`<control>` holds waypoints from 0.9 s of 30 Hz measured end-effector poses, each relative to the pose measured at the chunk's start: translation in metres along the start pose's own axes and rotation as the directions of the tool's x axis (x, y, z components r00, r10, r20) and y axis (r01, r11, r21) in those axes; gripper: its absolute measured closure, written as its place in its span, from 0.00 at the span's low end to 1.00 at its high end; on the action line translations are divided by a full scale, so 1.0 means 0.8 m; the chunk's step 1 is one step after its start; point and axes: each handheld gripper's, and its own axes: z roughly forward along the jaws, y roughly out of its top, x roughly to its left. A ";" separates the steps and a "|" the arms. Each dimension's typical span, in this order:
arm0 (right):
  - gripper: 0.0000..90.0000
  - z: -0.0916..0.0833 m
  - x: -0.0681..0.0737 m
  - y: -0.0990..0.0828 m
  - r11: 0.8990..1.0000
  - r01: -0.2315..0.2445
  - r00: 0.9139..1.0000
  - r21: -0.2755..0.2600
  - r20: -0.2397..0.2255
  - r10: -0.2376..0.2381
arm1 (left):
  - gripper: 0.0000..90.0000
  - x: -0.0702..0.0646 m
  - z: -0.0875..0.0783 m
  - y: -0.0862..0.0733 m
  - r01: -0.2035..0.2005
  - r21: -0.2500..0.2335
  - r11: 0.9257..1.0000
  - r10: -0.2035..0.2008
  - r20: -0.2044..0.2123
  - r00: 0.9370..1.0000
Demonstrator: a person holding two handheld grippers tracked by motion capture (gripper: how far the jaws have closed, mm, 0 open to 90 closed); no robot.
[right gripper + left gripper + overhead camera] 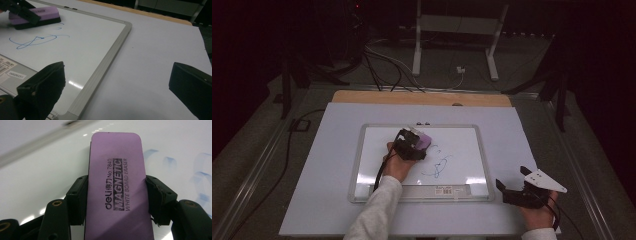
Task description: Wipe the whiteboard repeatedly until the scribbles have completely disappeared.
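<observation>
A pale lilac-white surface takes up the middle of the high view. A strip of wooden board shows past its edge at 12 o'clock. Beyond that lies grey carpeted floor. A white stand is on the floor at 12 o'clock, and a small white plug lies between its two feet. Black cables loop across the floor at 11 o'clock. At 9 o'clock a small black box sits just off the surface's corner. A metal rail runs along the floor toward 8 o'clock. Dark posts stand at 10 o'clock and 2 o'clock.
</observation>
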 end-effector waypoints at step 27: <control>0.01 -0.001 -0.002 -0.001 1.000 -0.005 1.000 -0.001 0.002 0.005 | 0.47 -0.005 0.021 0.030 -0.062 0.026 0.998 0.060 0.064 0.996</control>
